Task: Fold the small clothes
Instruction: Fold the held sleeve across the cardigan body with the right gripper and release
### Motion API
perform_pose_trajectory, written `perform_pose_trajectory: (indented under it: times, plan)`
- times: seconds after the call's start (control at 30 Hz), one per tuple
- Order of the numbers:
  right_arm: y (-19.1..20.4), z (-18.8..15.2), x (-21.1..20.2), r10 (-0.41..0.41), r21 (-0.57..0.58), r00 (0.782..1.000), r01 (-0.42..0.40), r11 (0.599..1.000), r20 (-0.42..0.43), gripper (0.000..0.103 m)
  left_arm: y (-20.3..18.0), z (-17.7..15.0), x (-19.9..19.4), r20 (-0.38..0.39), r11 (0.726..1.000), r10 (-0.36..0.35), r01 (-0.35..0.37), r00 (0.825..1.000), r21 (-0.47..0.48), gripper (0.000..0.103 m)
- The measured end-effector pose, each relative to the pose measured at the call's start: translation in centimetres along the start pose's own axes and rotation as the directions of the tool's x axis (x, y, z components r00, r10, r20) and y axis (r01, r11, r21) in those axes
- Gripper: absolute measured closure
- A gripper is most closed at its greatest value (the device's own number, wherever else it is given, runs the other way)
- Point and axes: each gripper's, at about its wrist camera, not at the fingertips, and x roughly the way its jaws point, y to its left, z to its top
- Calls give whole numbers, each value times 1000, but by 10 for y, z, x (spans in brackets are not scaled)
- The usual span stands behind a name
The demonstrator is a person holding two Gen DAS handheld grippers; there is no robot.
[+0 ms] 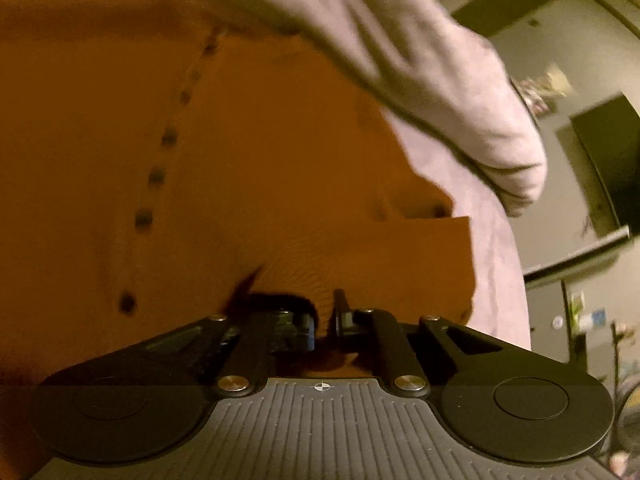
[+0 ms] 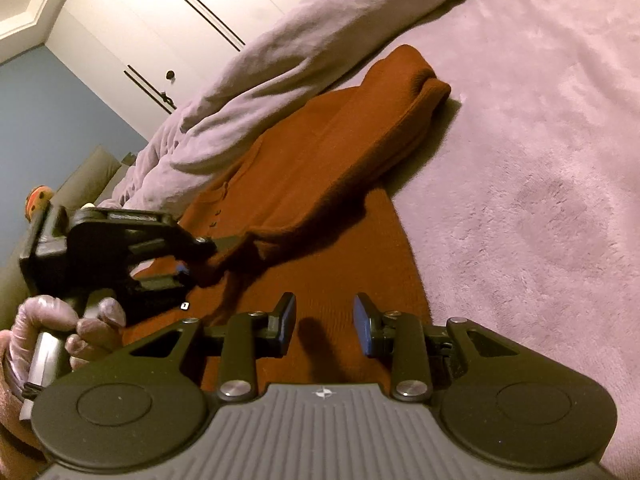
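A rust-orange knit top (image 2: 320, 176) with a buttoned placket lies on a lilac blanket (image 2: 520, 160); its far end is bunched up. In the left wrist view the top (image 1: 240, 140) fills the frame, with its row of dark buttons (image 1: 156, 176) running down the left. My left gripper (image 1: 325, 312) is shut on a fold of the top. It also shows in the right wrist view (image 2: 224, 250), pinching a lifted sleeve edge. My right gripper (image 2: 325, 320) is open and empty, just above the near end of the top.
A rumpled lilac duvet (image 2: 280, 52) lies along the far side of the top. White wardrobe doors (image 2: 168, 20) and a blue wall (image 2: 48, 112) stand beyond. A gloved hand (image 2: 60, 328) holds the left gripper's handle. A dark screen (image 1: 608, 160) is at the right.
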Motion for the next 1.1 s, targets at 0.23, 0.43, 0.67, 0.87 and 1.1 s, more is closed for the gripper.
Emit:
perform_pose_trajectory:
  times: [0.23,0.43,0.67,0.87,1.1]
  plan:
    - [10,-2,2,-37,-47,999,37,998,2,72,-10,44,-84,230,968,80,-130,970,212,94]
    - [13,-1,2,-53,-71,999,53,996,1,72,44,59,-121,379,887,336,-425,862,180,94]
    - [24,9,4,-98,-61,995,96,993,-31,71,106,48,-106,288,902,392,-426,874,66,94]
    - [44,43,22,-27,-36,1000,27,999,-11,66,127,58,-102,264,925,356,-377,896,33,94]
    - [37,85,95,5,192,1000,-6,981,8,65,124,73,-104,314,920,336,-381,888,91,94]
